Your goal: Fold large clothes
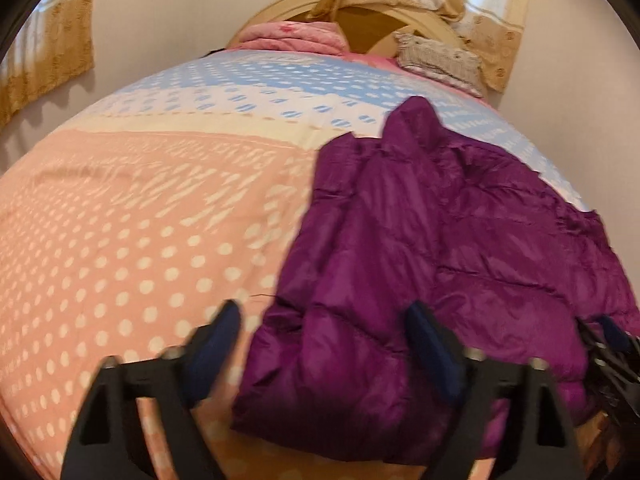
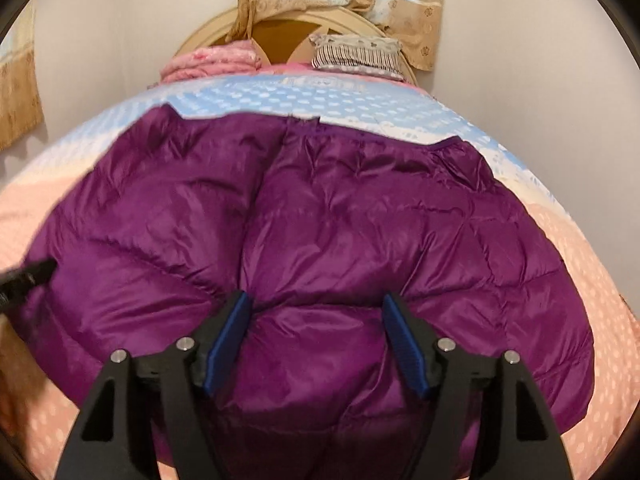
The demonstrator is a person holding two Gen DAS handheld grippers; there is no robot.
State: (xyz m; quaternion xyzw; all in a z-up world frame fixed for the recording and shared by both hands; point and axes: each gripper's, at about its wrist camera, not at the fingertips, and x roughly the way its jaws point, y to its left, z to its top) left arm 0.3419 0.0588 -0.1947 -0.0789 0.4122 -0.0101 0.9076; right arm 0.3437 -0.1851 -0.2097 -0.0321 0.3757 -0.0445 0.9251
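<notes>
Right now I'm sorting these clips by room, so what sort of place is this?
Most likely a bedroom: a bed with a dotted bedspread, a pillow against the rounded headboard, and curtains behind.

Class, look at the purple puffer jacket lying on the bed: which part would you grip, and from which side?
Probably the purple puffer jacket by its near edge, coming from the foot of the bed. That edge lies just ahead of both open tools, and the quilted padding bunches into ridges that fingers can pinch.
</notes>
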